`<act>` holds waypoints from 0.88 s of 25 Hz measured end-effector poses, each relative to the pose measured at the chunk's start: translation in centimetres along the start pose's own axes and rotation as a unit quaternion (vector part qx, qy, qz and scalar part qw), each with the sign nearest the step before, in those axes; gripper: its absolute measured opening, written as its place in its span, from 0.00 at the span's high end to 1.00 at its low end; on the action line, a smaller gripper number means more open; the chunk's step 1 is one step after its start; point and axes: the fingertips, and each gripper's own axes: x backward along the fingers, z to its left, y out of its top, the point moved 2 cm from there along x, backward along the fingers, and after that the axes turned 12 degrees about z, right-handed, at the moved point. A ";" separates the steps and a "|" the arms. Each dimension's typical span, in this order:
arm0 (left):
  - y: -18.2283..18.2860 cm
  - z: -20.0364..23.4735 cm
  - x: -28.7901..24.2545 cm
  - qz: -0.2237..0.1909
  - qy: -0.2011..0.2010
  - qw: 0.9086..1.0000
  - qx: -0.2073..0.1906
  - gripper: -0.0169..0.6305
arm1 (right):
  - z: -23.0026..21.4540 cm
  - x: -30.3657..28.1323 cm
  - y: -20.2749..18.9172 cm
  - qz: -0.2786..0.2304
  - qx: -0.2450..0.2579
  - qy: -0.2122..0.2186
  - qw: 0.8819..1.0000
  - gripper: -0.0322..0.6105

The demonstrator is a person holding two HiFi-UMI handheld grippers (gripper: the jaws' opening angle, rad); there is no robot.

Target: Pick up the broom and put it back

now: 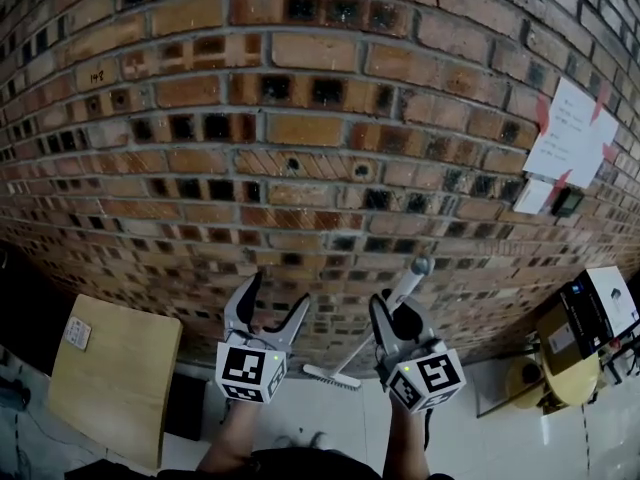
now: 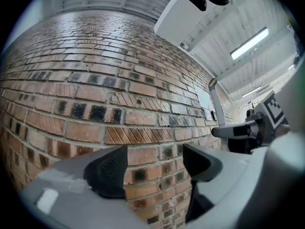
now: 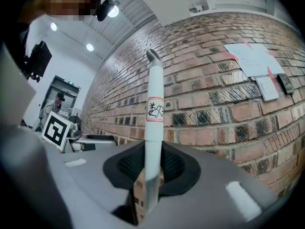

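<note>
Facing brick wall (image 1: 300, 128), broom (image 1: 408, 284) over pale floor (image 1: 300, 410)

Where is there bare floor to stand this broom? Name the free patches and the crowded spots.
Free: the white floor at the foot of the brick wall, between the light wooden board and the white-handled broom. Crowded: the right corner, with a white box and yellow-brown clutter.

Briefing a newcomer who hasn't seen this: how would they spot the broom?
Face the brick wall. Low before it, the right claw clamps the broom. It is the only long, pale, slanted pole there, with a red-edged label.
</note>
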 end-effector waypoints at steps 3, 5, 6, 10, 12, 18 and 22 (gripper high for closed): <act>-0.3 0.2 0.3 0.006 0.001 1.000 -0.003 0.41 | 0.5 -0.2 0.1 0.000 0.002 0.001 1.000 0.83; -0.4 0.4 0.6 0.007 0.003 1.000 -0.002 0.41 | 0.6 -0.3 0.0 0.000 0.001 -0.001 1.000 0.83; -0.5 0.6 0.6 0.007 0.004 1.000 -0.002 0.41 | 0.6 -0.3 0.0 0.000 0.001 -0.002 1.000 0.83; -0.6 1.1 0.9 0.009 0.010 1.000 -0.001 0.41 | 0.9 -0.8 -0.3 0.007 0.004 0.003 1.000 0.83; -0.8 1.2 1.0 0.011 0.011 1.000 0.000 0.41 | 1.1 -1.0 -0.5 0.013 0.005 0.007 1.000 0.83; -1.0 1.1 0.9 0.014 0.004 1.000 -0.001 0.41 | 1.5 -1.1 -0.9 0.020 0.002 0.009 1.000 0.83; -1.1 1.1 0.8 0.017 -0.002 1.000 0.000 0.41 | 1.6 -1.1 -1.2 0.023 -0.002 0.007 1.000 0.83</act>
